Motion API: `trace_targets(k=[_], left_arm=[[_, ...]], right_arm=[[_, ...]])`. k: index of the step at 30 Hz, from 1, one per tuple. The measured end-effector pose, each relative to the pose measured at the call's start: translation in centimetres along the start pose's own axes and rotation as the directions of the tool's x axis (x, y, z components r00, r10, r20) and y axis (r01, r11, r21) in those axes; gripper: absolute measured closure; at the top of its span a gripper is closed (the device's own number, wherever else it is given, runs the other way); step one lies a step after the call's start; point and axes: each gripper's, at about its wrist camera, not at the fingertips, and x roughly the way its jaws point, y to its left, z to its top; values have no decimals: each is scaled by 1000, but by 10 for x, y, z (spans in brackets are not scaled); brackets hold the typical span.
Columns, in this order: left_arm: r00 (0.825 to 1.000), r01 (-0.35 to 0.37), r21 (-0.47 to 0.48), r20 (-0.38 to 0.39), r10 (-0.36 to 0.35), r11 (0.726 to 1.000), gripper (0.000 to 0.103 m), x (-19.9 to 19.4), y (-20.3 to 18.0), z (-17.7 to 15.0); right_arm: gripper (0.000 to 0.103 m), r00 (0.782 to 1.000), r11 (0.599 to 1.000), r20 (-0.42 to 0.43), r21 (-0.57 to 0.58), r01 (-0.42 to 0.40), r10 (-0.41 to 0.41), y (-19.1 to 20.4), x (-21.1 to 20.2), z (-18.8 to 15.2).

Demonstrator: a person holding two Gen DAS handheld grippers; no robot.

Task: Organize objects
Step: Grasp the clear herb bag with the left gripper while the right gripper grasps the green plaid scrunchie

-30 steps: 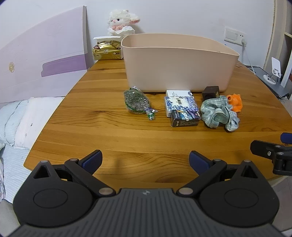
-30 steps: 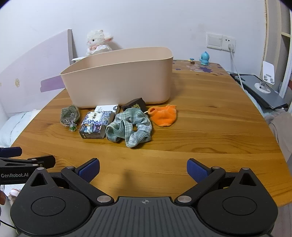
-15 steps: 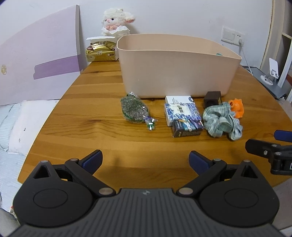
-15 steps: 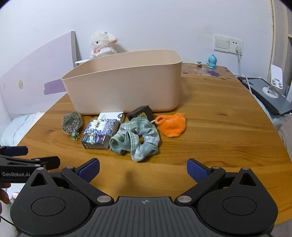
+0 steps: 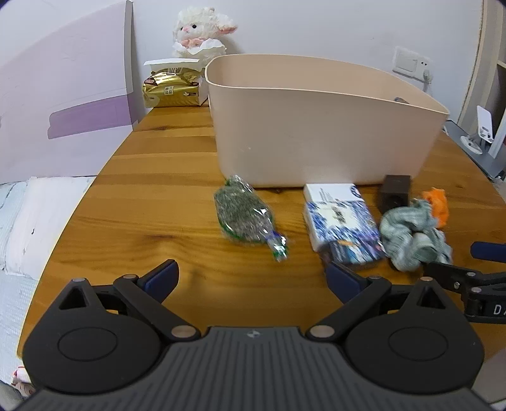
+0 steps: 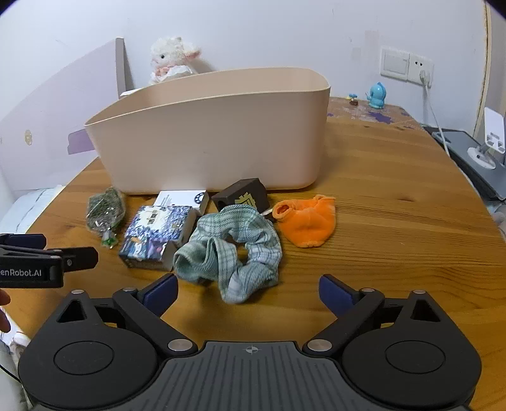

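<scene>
White wall [image 6: 253, 38] forms the backdrop, with a switch and socket plate [image 6: 406, 68] at its right and a lilac panel [image 5: 63, 104] leaning at its left. Wooden table [image 6: 395, 227] fills both views; a bed with pale sheets [image 5: 22, 227] lies beyond its left edge.

Contents, largest first:

1. Beige tub [image 6: 215, 139] stands upright at the table's middle, open at the top. Its inside is not visible.
2. Plush lamb [image 5: 199, 30] sits behind the tub against the wall, above a gold packet [image 5: 172, 90].
3. Blue patterned box [image 6: 156, 234] lies flat in front of the tub, with a white box [image 6: 183, 199] just behind it.
4. Green checked scrunchie [image 6: 234, 249] lies just right of the blue box, touching it.
5. Orange cloth pouch [image 6: 305, 223] lies right of the scrunchie.
6. Bag of green herbs [image 5: 243, 215] lies left of the boxes, apart from them.
7. Brown block [image 6: 242, 196] rests against the tub's base, behind the scrunchie.
8. Small blue figurine [image 6: 376, 95] stands at the far right corner.

Left gripper [image 5: 251, 279] is held level above the near edge, jaws spread wide and empty, aimed between the herb bag and the blue box. Right gripper [image 6: 248, 289] is held likewise, jaws spread wide and empty, with the scrunchie directly ahead.
</scene>
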Motion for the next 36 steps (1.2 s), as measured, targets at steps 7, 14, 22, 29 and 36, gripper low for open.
trace_targets(k=[7,14,22,29,36], left_arm=[[1000,-15,-21,-9,14,1000,6,30,12,17],[1000,17,-38,-24,-18,999,27,56,17,26],[1000,7,-2,-11,-7,1000,52,54,17,26],[999,41,-18,3,-41,999,56,35,16,20],[995,46,-8,87,-45,999,56,-9,8,23]], right_arm=[[14,1000,1000,-23,-13,1,-2,4,22,11],[27,999,999,-39,-51,-14,12,11,38,19],[57,999,996,-27,-81,-25,23,16,39,20],[73,999,996,-12,-89,-30,29,19,27,14],[73,998,998,65,-65,-16,20,6,-9,12]])
